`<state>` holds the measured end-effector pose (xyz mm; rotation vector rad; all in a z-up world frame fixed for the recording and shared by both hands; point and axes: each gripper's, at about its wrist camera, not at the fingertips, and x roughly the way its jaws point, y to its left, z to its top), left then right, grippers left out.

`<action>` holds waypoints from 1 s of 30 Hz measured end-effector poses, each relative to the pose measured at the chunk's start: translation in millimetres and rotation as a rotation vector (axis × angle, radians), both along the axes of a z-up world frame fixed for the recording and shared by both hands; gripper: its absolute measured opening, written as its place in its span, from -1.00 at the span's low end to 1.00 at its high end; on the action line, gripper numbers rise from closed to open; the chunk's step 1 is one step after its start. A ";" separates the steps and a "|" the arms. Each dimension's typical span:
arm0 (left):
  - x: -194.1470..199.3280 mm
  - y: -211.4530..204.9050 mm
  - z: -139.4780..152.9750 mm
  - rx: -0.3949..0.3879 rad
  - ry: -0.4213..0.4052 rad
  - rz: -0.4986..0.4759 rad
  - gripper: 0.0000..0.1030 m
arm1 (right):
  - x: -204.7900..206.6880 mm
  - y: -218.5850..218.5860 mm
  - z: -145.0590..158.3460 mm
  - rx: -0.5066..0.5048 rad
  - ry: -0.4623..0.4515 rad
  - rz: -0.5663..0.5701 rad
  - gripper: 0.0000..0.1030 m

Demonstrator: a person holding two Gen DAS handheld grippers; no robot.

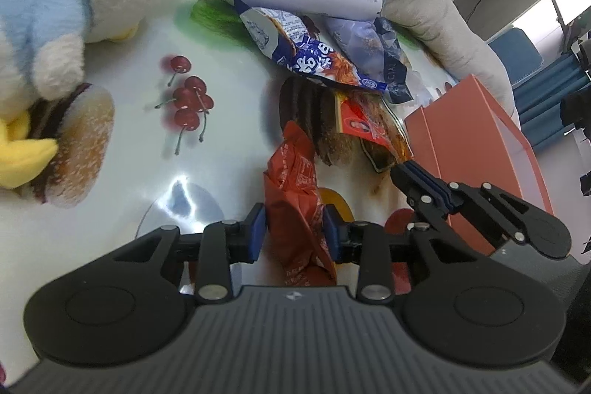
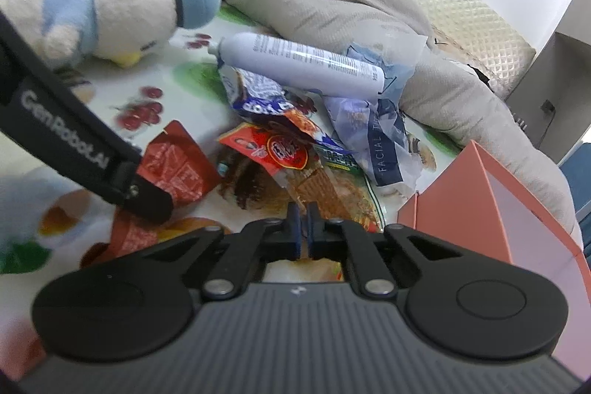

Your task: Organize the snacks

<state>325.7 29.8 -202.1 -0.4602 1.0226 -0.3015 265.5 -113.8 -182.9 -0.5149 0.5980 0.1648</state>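
Fruit-print bench [image 1: 229,143], snacks heaped: my left gripper [image 1: 295,231] clamps the red-orange packet [image 1: 295,194], long axis pointing away; my right gripper [image 2: 303,228], pinching the noodle packet [image 2: 332,187], sits nearer the pink box [image 2: 461,209].

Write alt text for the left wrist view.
The left gripper is shut on a crumpled red snack packet over a fruit-print tablecloth. To its right, the right gripper pinches another packet's edge beside an orange box.
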 end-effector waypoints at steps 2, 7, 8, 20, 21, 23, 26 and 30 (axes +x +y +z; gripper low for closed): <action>-9.5 2.8 5.2 0.002 -0.002 0.002 -0.26 | -8.1 -4.7 9.4 0.079 0.034 -0.008 -0.89; -36.7 8.3 15.7 0.020 -0.009 0.010 -0.26 | -34.1 -14.1 23.1 0.184 0.087 -0.029 -0.92; -42.8 9.6 17.7 0.020 -0.009 0.014 -0.26 | -40.6 -15.4 25.1 0.193 0.091 -0.030 -0.92; -112.5 9.0 45.5 0.024 -0.028 0.023 -0.26 | -105.2 -34.0 49.5 0.335 0.130 -0.062 -0.93; -116.2 8.4 46.6 0.026 -0.029 0.022 -0.26 | -109.0 -35.8 51.5 0.351 0.131 -0.067 -0.93; -127.4 6.6 50.8 0.029 -0.035 0.021 -0.26 | -117.7 -39.6 56.1 0.391 0.136 -0.079 -0.93; -139.9 3.3 56.6 0.034 -0.045 0.020 -0.26 | -129.6 -43.1 60.9 0.417 0.141 -0.094 -0.93; -150.2 -2.0 66.3 0.042 -0.062 0.021 -0.26 | -140.2 -51.9 68.9 0.449 0.135 -0.118 -0.93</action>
